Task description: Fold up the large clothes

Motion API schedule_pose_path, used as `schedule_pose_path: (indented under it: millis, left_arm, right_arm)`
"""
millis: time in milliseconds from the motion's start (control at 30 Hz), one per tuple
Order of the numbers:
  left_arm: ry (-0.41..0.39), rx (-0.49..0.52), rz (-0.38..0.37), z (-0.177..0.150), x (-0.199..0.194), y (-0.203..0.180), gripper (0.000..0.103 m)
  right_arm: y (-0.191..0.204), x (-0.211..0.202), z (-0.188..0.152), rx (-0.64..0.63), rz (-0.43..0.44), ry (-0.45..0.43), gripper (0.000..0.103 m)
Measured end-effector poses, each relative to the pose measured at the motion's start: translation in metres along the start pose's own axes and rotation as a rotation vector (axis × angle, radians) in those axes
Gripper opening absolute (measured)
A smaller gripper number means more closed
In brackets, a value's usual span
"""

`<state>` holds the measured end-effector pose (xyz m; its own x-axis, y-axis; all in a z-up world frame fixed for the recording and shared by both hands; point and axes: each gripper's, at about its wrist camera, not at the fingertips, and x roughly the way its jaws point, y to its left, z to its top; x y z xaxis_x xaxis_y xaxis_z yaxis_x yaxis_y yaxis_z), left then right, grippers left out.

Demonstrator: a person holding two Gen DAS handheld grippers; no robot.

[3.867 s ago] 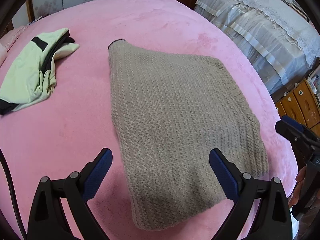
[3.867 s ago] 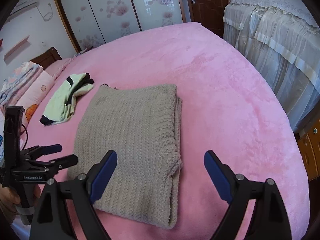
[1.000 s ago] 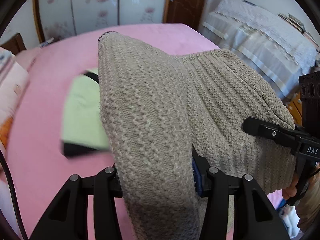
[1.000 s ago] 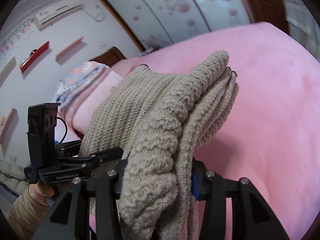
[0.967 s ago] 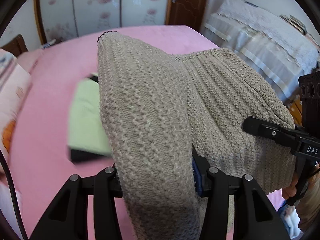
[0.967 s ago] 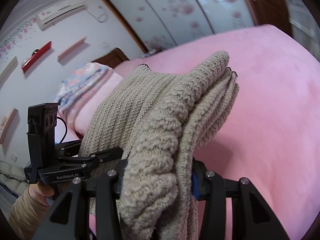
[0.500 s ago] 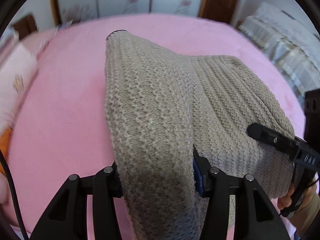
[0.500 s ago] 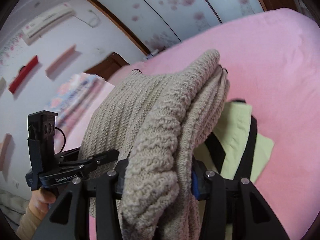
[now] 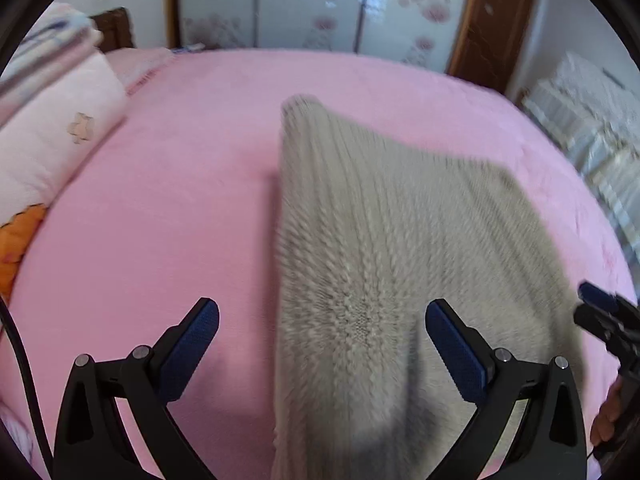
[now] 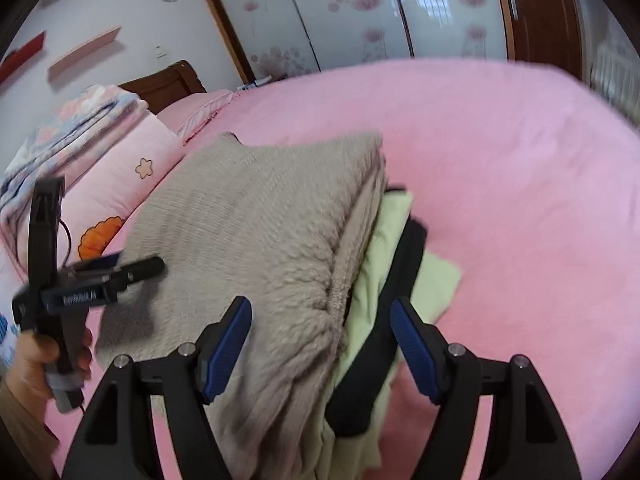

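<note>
While your left gripper is hanging over the pink bed, its jaws are standing wide apart, having just been opening, and the blue pads are pressing on nothing. The folded grey knit sweater is lying on the bed beneath and beyond that gripper; its near edge is passing between the two fingers without touching either pad, and it is looking blurred in this view.

Your right gripper is released too, its jaws having just been opening, and the sweater's thick folded edge is sitting between the pads, apart from both. In the right wrist view, the sweater is resting partly on top of a pale green garment with black trim, which is sticking out from under its right side on the bed cover.

You are gripping the left tool's handle with your hand at the left edge of the right wrist view, beside the sweater's left side. Pink pillows and a folded flowered blanket are lying at the head of the bed, well apart from the sweater, and floral wardrobe doors are standing behind the bed.
</note>
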<state>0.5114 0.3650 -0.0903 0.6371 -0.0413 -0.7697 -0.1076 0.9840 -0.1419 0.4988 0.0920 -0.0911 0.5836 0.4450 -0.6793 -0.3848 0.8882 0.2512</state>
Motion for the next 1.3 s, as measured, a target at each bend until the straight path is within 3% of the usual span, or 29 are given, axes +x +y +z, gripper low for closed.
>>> schedule_pose_path:
  millis: [167, 233, 267, 367, 433, 467, 500, 600, 767, 900, 1067, 1133, 1300]
  left_arm:
    - [-0.003, -0.016, 0.041, -0.009, -0.049, -0.011, 0.101]
    - [-0.013, -0.008, 0.016, -0.021, -0.064, -0.009, 0.088]
    - [-0.012, -0.001, 0.011, -0.024, -0.065, -0.012, 0.079]
    - [0.011, 0.046, 0.038, -0.049, -0.06, -0.013, 0.07]
    - [0.054, 0.056, 0.094, -0.054, -0.039, -0.015, 0.064]
    - [0.08, 0.046, 0.112, -0.059, -0.029, -0.014, 0.053]
    - [0.11, 0.024, 0.127, -0.064, -0.019, -0.01, 0.051]
    - [0.111, -0.042, 0.105, -0.072, -0.009, 0.0, 0.053]
    - [0.12, -0.082, 0.087, -0.072, -0.002, 0.007, 0.059]
    - [0.133, -0.083, 0.095, -0.074, -0.012, 0.003, 0.073]
    - [0.136, -0.05, 0.104, -0.085, -0.043, -0.019, 0.083]
    - [0.162, -0.072, 0.058, -0.087, -0.06, -0.03, 0.084]
    - [0.207, -0.075, 0.024, -0.095, -0.106, -0.066, 0.084]
  right_arm:
    - [0.016, -0.043, -0.001, -0.051, 0.046, -0.1, 0.071]
    - [0.024, -0.044, -0.003, -0.06, 0.065, -0.102, 0.06]
    - [0.028, -0.041, -0.005, -0.064, 0.063, -0.091, 0.048]
    - [0.039, -0.017, -0.014, -0.072, 0.074, -0.024, 0.02]
    - [0.041, -0.001, -0.024, -0.067, 0.055, 0.017, 0.018]
    - [0.038, 0.007, -0.03, -0.064, 0.028, 0.043, 0.018]
    - [0.035, 0.014, -0.035, -0.061, 0.002, 0.059, 0.017]
    - [0.022, 0.03, -0.045, -0.054, -0.05, 0.103, 0.0]
    - [0.005, 0.028, -0.047, 0.024, -0.002, 0.121, 0.0]
    - [0.008, 0.008, -0.047, 0.056, 0.036, 0.131, 0.005]
    - [0.017, -0.036, -0.053, 0.05, 0.059, 0.117, 0.005]
    - [0.023, -0.06, -0.056, 0.031, 0.057, 0.113, 0.005]
    - [0.027, -0.12, -0.064, 0.045, 0.06, 0.103, 0.006]
